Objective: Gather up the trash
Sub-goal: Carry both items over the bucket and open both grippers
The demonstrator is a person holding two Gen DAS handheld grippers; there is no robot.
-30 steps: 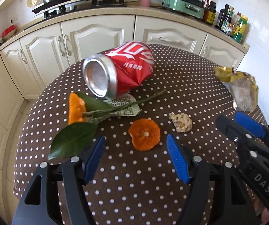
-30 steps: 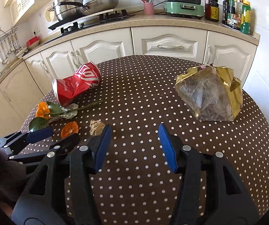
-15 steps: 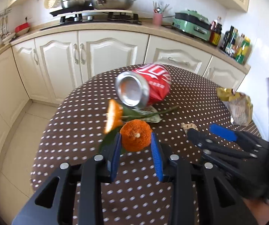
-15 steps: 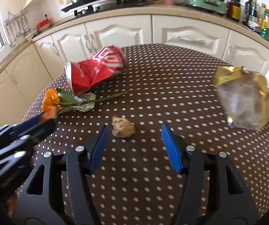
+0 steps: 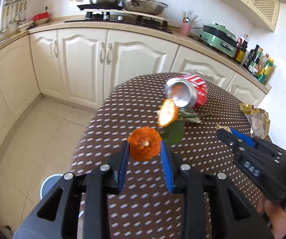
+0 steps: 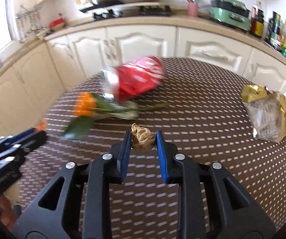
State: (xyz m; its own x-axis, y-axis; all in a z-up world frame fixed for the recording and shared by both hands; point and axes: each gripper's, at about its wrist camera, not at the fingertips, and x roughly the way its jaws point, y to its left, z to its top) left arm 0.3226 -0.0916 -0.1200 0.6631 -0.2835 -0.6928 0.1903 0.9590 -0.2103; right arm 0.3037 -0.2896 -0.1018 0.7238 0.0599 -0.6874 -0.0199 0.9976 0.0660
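Ahead of the left gripper (image 5: 144,153), a second peel (image 5: 167,115), leaf (image 5: 172,132) and crushed can (image 5: 185,95) block the way. Bare tablecloth (image 6: 202,119) lies open right of the right gripper (image 6: 143,139), up to the foil bag (image 6: 267,115).

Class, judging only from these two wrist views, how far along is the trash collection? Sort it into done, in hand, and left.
Done: nothing visibly binned. In hand: left gripper is shut on the orange peel; right gripper is shut on the crumpled brown wad. Left on the table: crushed red can, leafy stem with peel, gold wrapper.
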